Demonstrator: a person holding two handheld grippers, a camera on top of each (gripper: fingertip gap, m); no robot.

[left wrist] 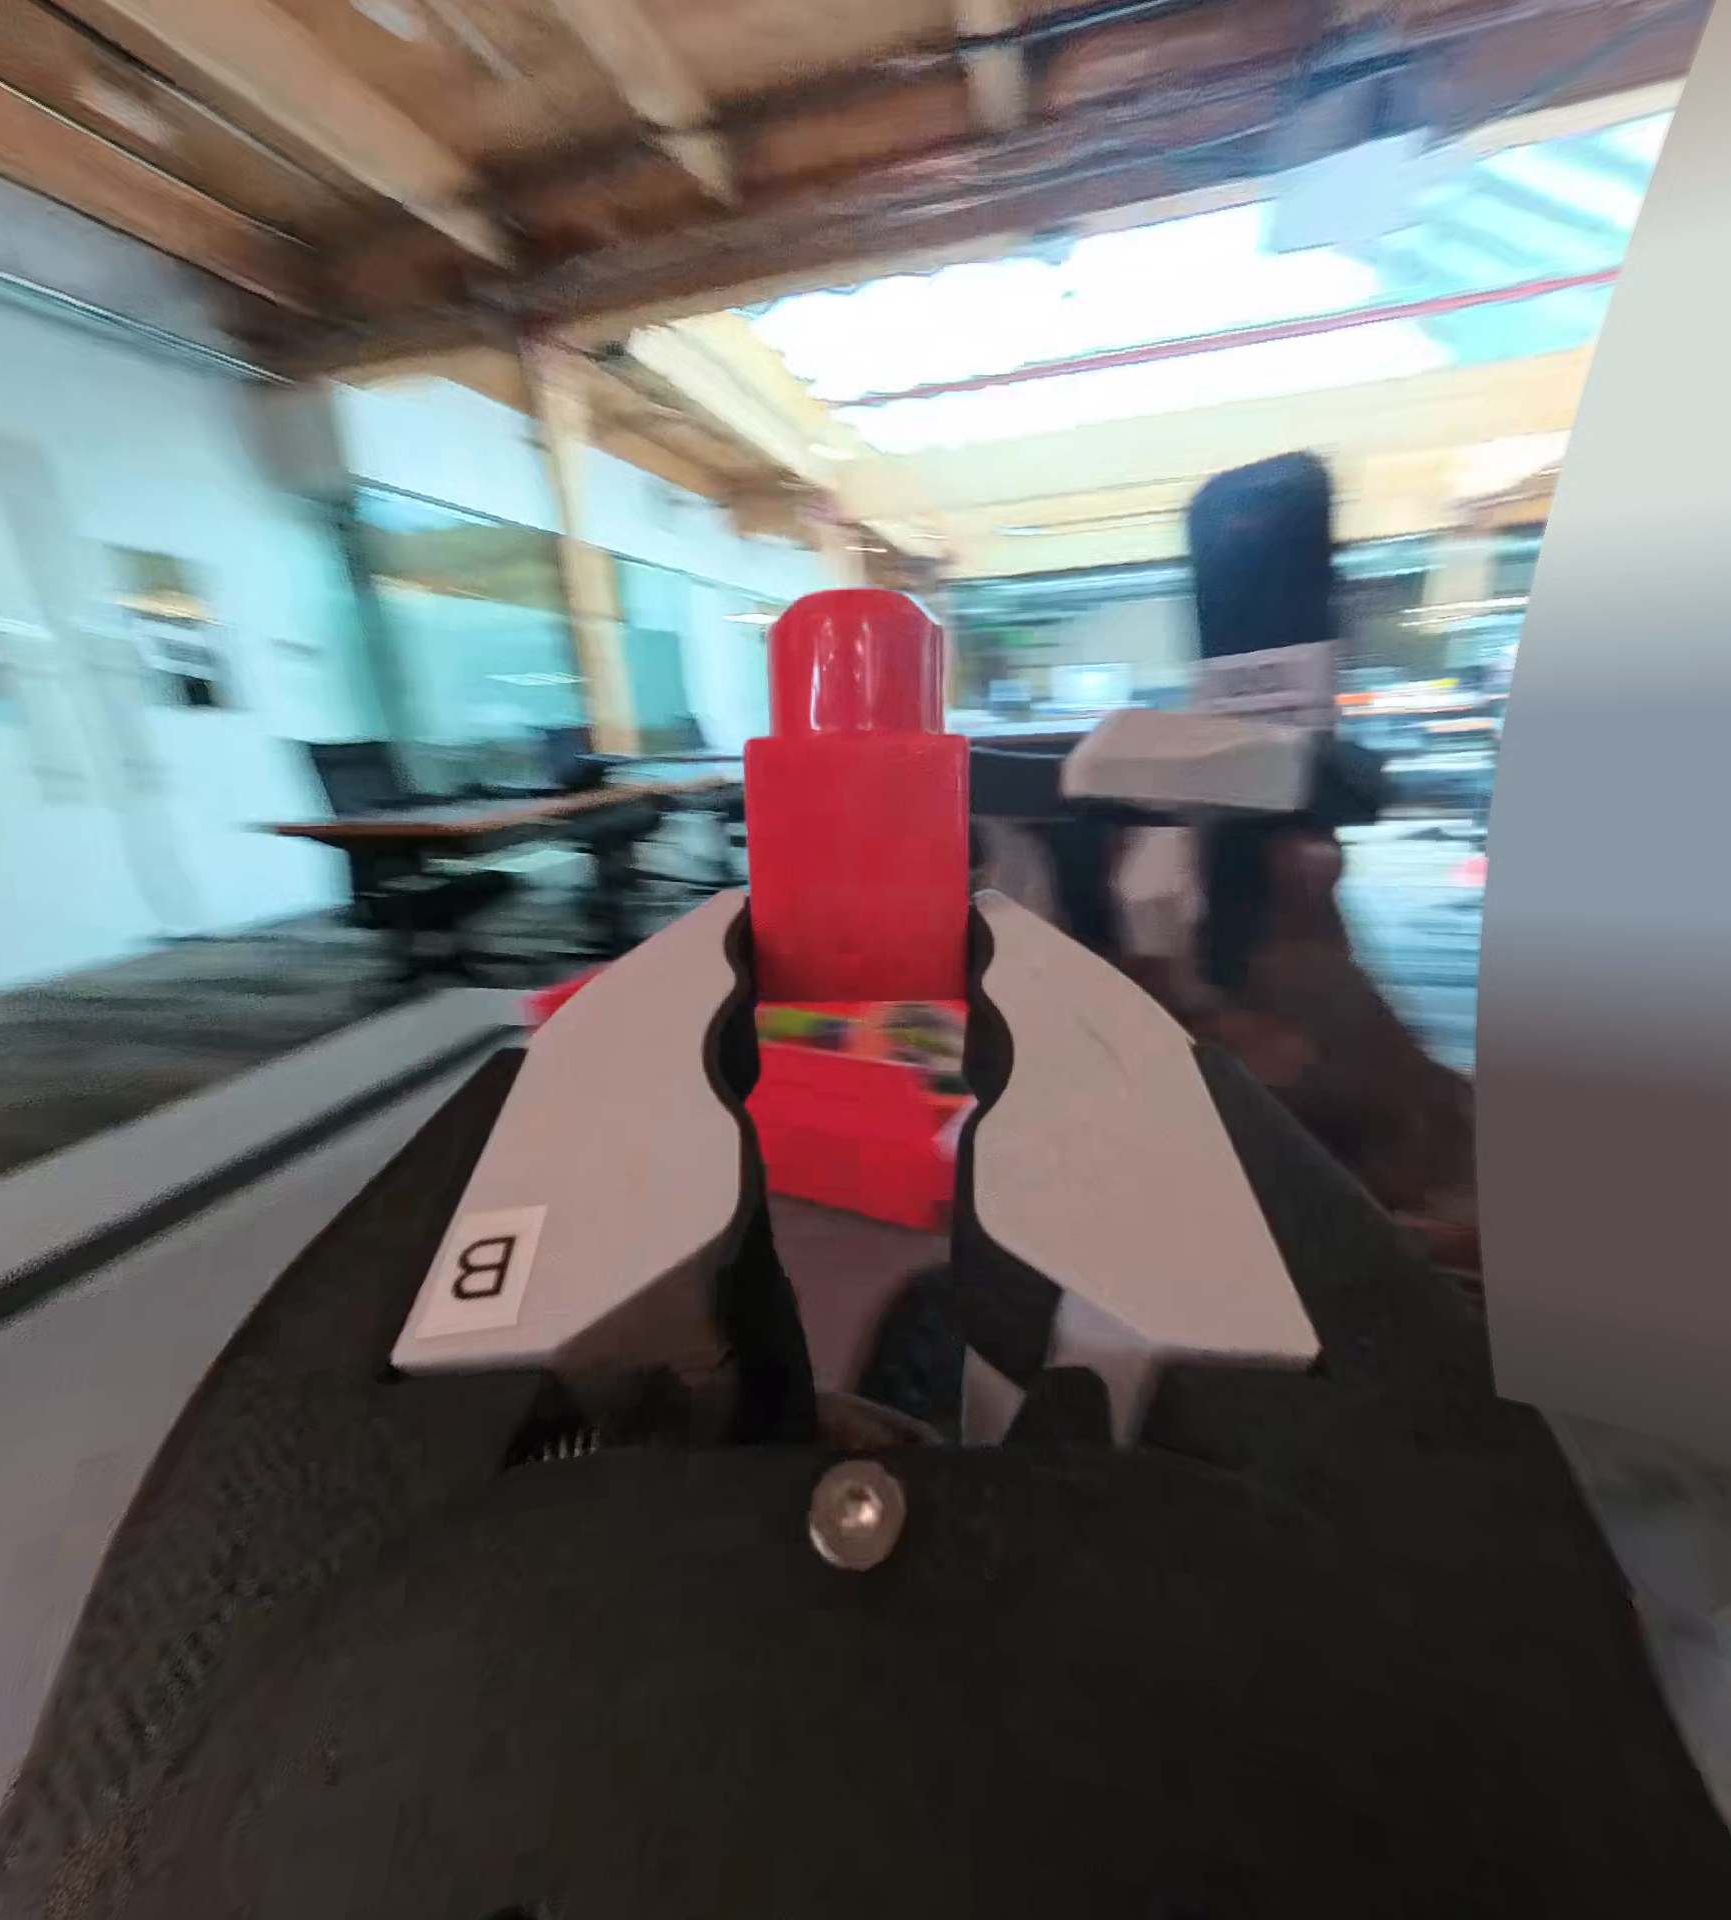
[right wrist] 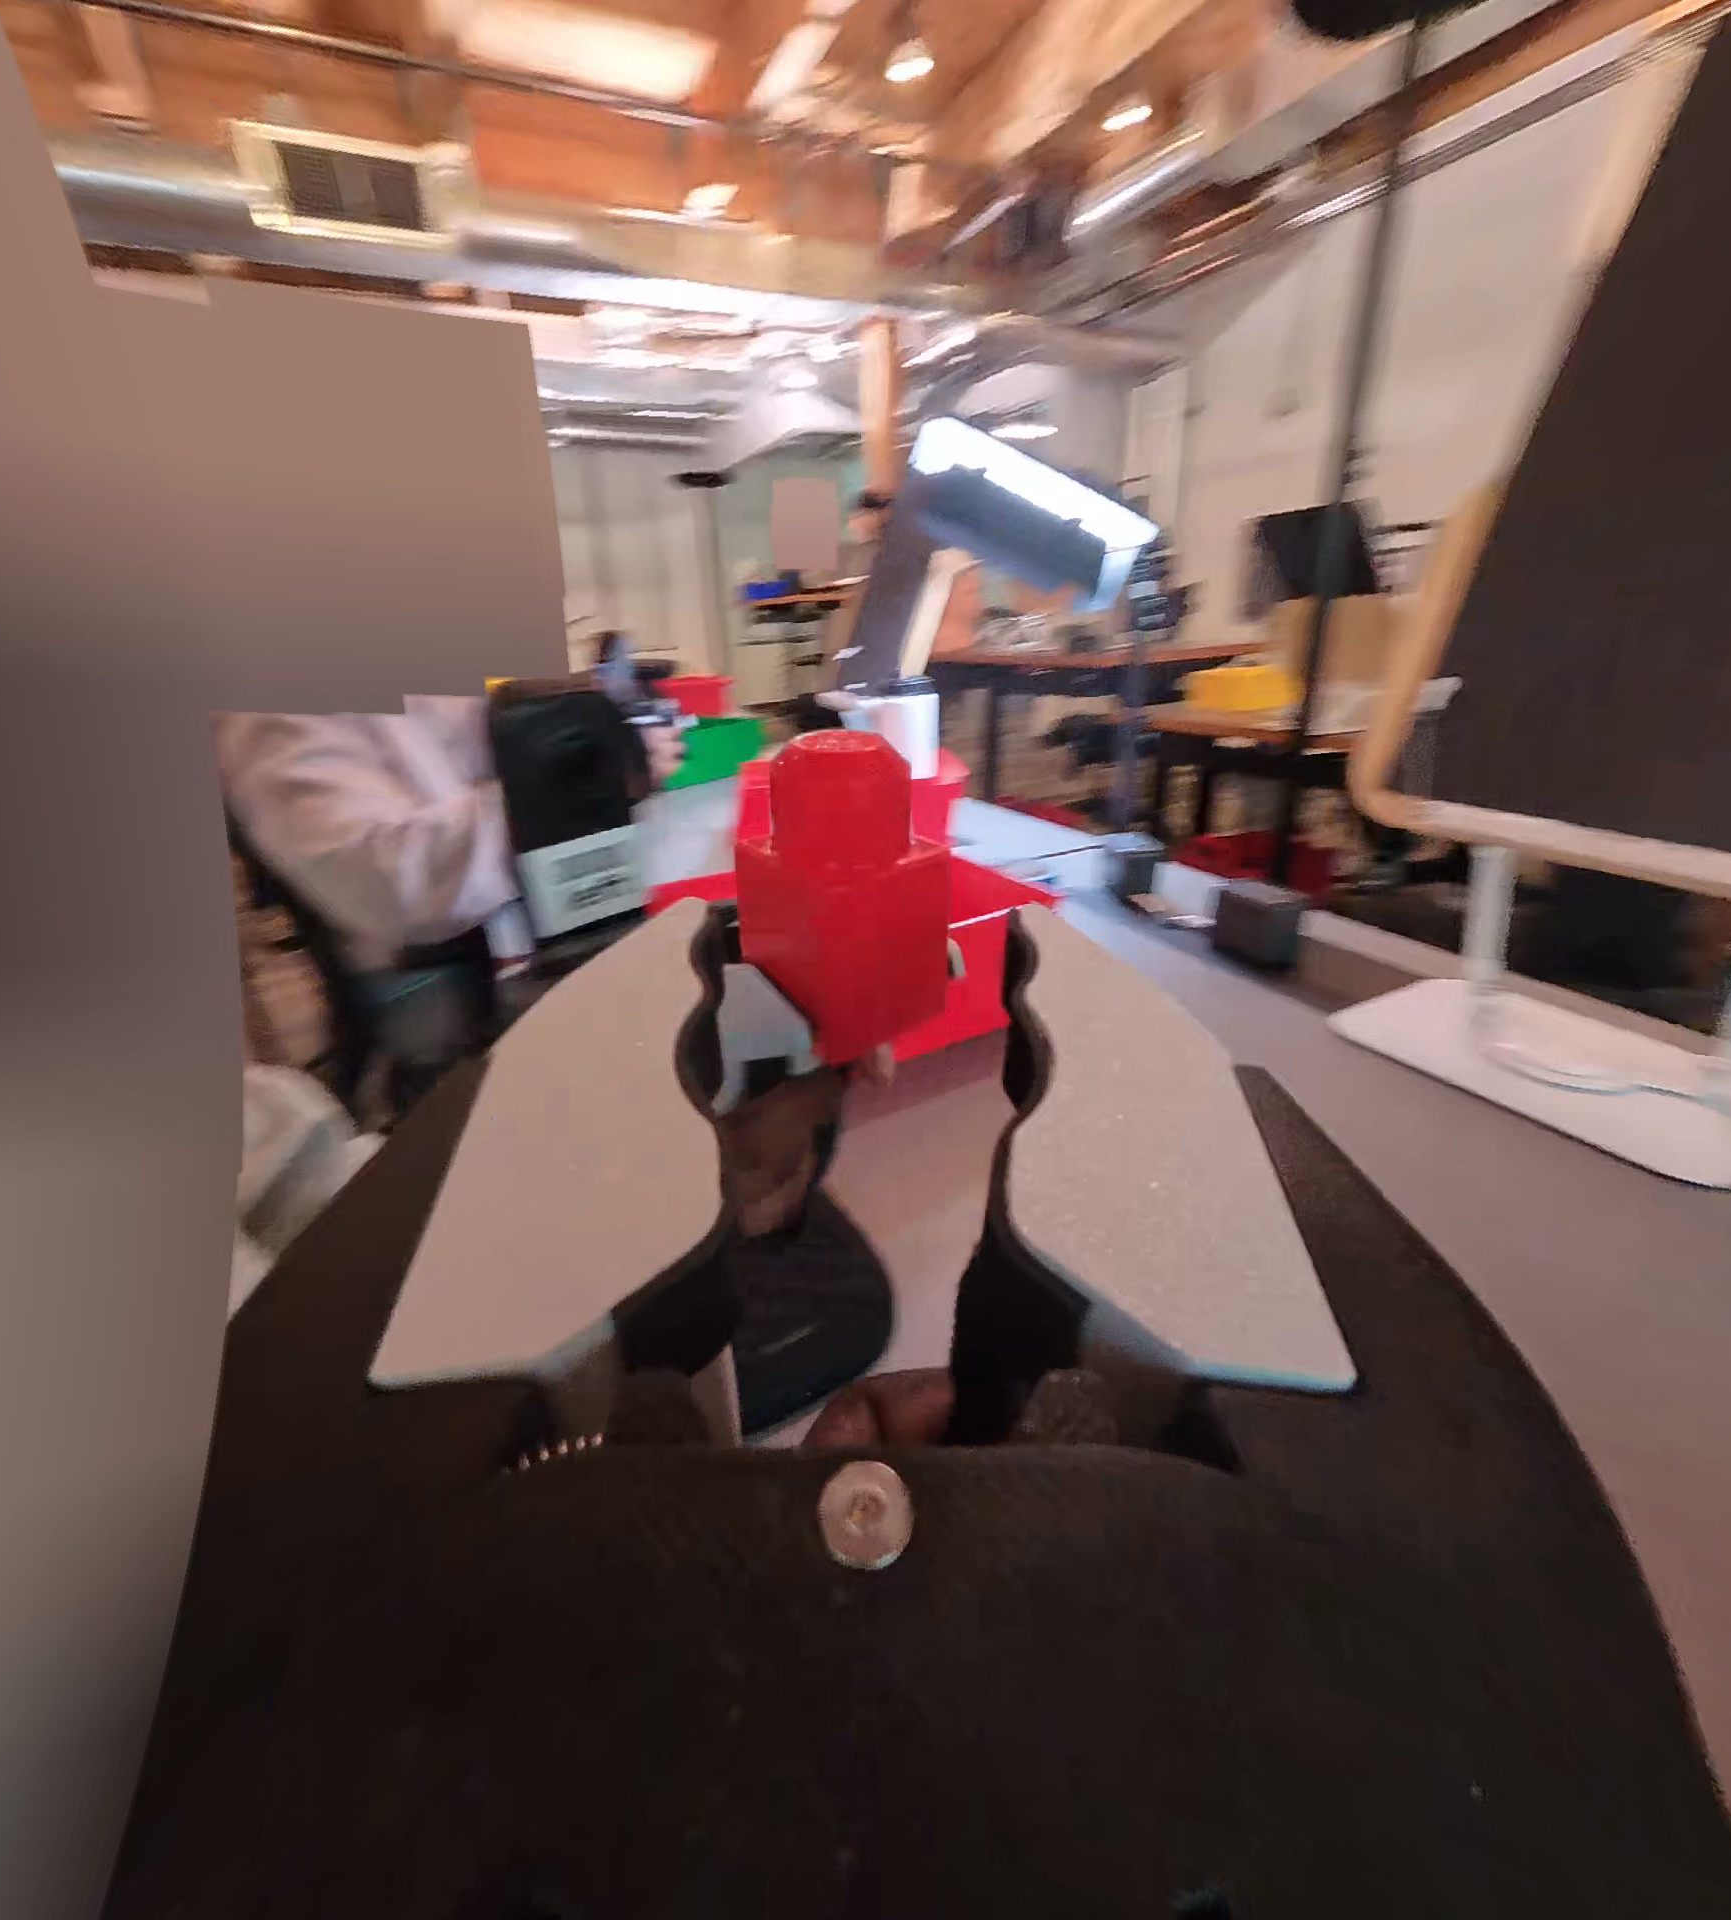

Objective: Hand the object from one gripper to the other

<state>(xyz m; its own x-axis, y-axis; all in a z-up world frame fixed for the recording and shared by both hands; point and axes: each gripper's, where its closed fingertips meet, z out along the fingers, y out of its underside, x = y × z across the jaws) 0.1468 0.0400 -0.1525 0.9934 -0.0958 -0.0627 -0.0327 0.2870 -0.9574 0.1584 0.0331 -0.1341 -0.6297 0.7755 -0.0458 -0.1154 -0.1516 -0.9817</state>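
Observation:
A red brick with a round stud on top stands upright between the fingers of my left gripper, which is shut on its lower part. In the right wrist view the same brick shows in the gap between the tips of my right gripper. Its jaws stand apart and touch nothing. A grey finger of the left gripper clasps the brick from below left. In the left wrist view the right gripper shows blurred, farther off to the right of the brick.
A red bin sits on the grey table behind the brick. A white stand base lies at the right. A person's white sleeve is at the left. Desks and chairs stand farther back.

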